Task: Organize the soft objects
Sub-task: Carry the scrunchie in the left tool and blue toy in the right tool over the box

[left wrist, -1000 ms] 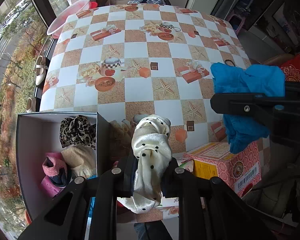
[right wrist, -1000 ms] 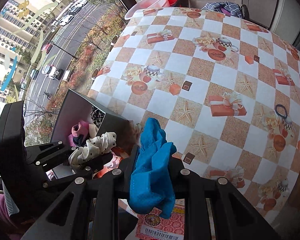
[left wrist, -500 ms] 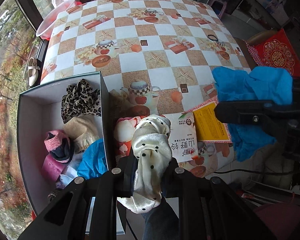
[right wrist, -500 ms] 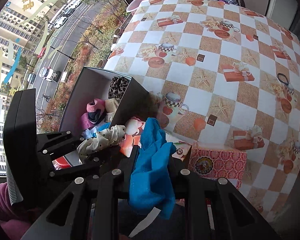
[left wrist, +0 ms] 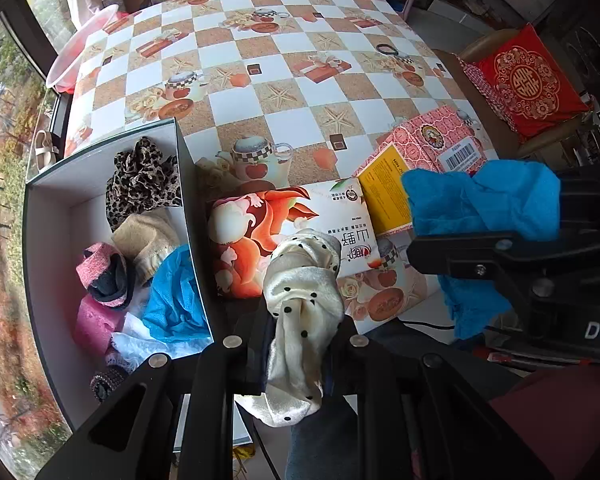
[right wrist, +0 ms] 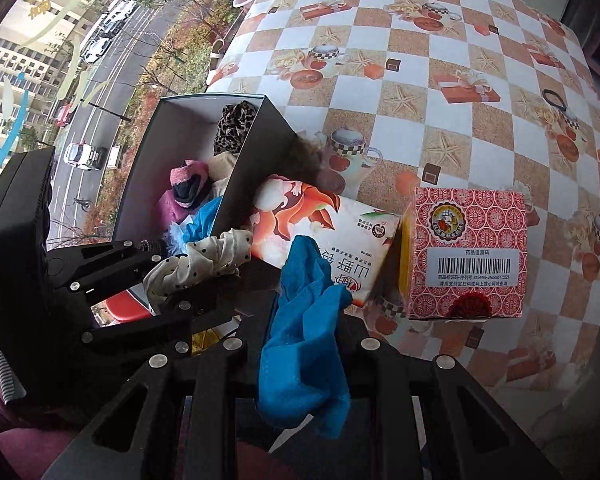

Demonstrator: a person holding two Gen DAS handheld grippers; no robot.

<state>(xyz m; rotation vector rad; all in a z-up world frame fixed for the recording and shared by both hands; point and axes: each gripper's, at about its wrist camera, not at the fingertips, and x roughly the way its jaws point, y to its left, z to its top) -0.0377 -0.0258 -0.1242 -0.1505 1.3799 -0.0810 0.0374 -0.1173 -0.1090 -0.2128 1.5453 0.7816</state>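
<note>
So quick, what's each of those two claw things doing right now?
Left gripper: closed on the cream polka-dot scrunchie.
Right gripper: closed on the blue cloth.

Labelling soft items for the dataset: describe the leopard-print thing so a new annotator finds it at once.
Start at the open grey box with white inside, at the window-side edge of the checkered table. The leopard-print scrunchie lies at the box's far end, against its wall nearest the printed cartons. It is the only brown-and-black spotted piece; the items beside it are plain beige, pink and blue.
</note>
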